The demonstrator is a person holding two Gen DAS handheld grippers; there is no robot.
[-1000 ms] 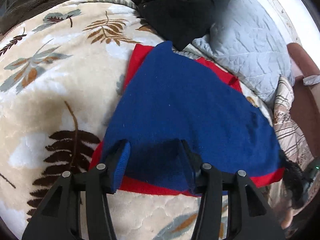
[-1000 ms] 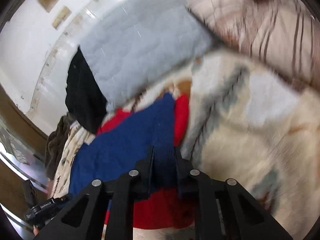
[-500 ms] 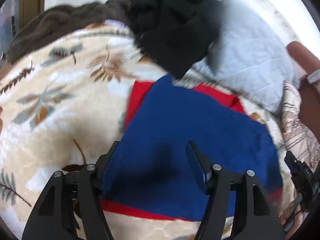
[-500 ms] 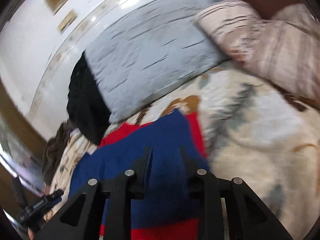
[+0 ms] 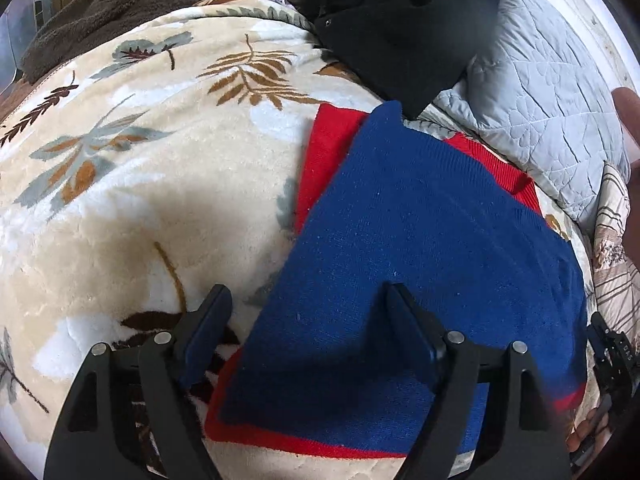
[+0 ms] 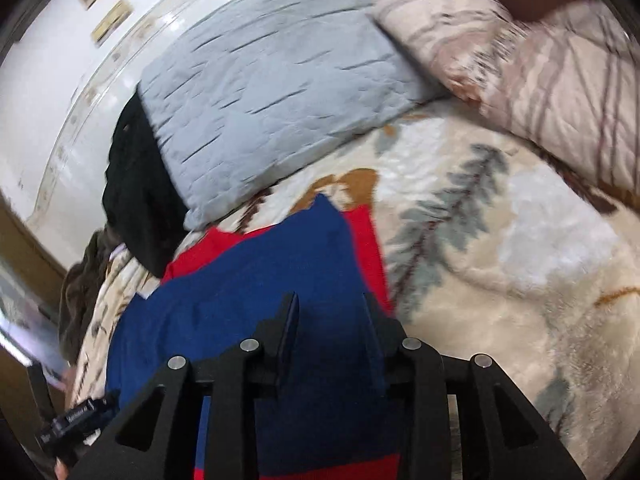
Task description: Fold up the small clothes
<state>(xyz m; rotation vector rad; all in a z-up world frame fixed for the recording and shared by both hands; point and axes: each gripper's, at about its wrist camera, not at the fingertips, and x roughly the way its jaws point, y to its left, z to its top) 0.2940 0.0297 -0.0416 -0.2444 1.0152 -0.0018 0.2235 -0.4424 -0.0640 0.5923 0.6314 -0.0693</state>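
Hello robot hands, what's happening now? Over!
Left tool open, right tool open, both empty. Blue-and-red knitted garment folded flat on leaf-print blanket. Black clothing beside its far corner.

Soft, even daylight fills both views, brightest on the white wall (image 6: 44, 80) at the upper left of the right wrist view. The left wrist view is sharp, with faint shadows under the fingers (image 5: 208, 332) on the blanket (image 5: 120, 200). The right wrist view is smeared by motion blur (worst on the striped pillow (image 6: 540, 72)). Fisheye bending curves everything toward dark, vignetted corners.

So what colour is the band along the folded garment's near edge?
Red, under the blue panel of the folded garment; the left wrist view shows it best.
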